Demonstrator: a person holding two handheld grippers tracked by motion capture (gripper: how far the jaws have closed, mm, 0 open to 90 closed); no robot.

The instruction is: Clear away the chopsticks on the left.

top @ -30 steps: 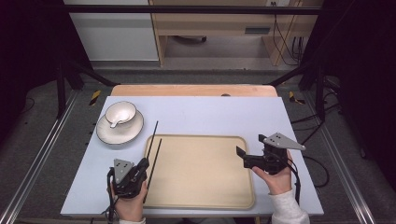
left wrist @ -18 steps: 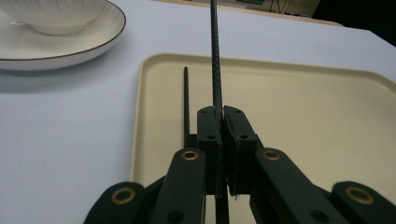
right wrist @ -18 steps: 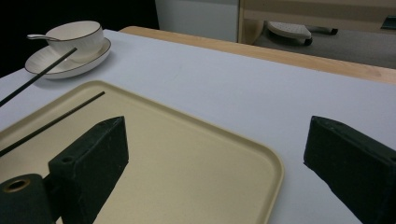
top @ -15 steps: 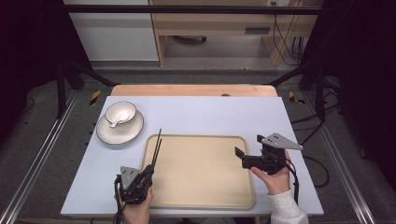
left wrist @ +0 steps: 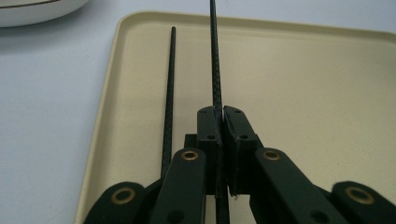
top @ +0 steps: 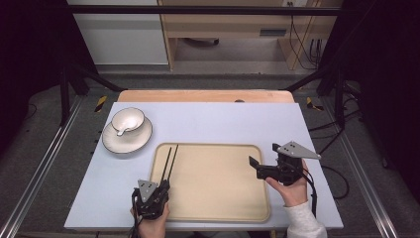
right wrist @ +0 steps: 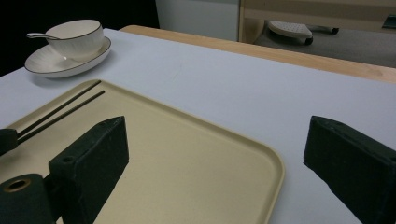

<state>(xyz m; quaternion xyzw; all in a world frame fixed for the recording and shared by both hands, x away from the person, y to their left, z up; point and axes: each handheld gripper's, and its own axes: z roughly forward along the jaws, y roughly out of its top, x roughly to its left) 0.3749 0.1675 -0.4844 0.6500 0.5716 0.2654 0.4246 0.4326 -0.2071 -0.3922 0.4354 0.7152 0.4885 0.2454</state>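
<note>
Two thin black chopsticks [top: 168,161] lie side by side along the left part of a beige tray [top: 218,198]. My left gripper [top: 159,189] is at the tray's near left corner, shut on the near end of the right-hand chopstick [left wrist: 215,60]. The other chopstick [left wrist: 170,84] lies free on the tray [left wrist: 303,93] just to its left. My right gripper [top: 256,167] hovers over the tray's right edge, open, with nothing between its fingers. In the right gripper view the gripper [right wrist: 219,154] points across the tray [right wrist: 187,158] toward the chopsticks [right wrist: 65,109].
At the table's far left a white bowl [top: 128,120] with a spoon [right wrist: 39,35] in it stands on a white saucer [top: 126,141]. A wooden strip [top: 205,95] runs along the table's far edge. Dark metal frame legs stand beyond the table.
My left gripper has drawn back toward the near edge with its chopstick, which has come down from a raised tilt to beside the other one. The right gripper has barely moved.
</note>
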